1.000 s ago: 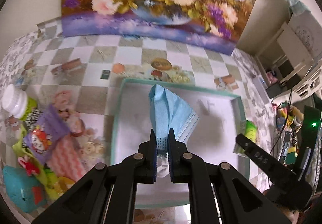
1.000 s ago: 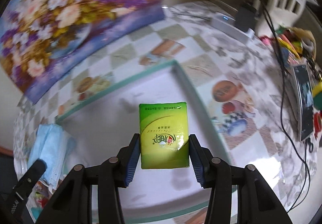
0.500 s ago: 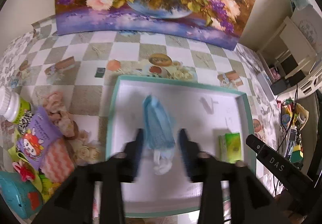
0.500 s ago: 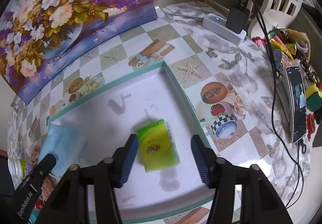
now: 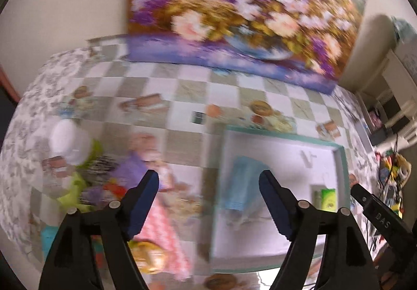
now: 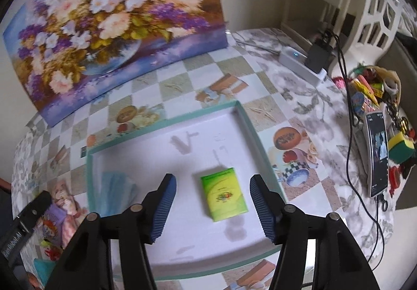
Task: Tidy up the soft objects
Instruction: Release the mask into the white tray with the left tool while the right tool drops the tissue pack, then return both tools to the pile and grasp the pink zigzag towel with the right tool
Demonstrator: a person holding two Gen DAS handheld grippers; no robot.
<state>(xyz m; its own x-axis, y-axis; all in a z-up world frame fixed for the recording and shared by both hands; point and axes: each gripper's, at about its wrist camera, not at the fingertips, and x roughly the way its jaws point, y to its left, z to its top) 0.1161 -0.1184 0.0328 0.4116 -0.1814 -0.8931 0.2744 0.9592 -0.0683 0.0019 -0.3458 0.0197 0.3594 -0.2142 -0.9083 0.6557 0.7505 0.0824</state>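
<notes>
two black grippers, left gripper (image 5: 208,198) and right gripper (image 6: 212,208), both hang with jaws apart, gripping nothing. one shallow teal-rimmed white tray (image 6: 166,122) holds two things: one green tissue packet (image 6: 224,193) right, one light blue folded face mask (image 6: 114,192) left.

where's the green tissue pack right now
In the right wrist view the green tissue pack lies flat in the white tray, near its right wall, below the open right tongs.
</notes>
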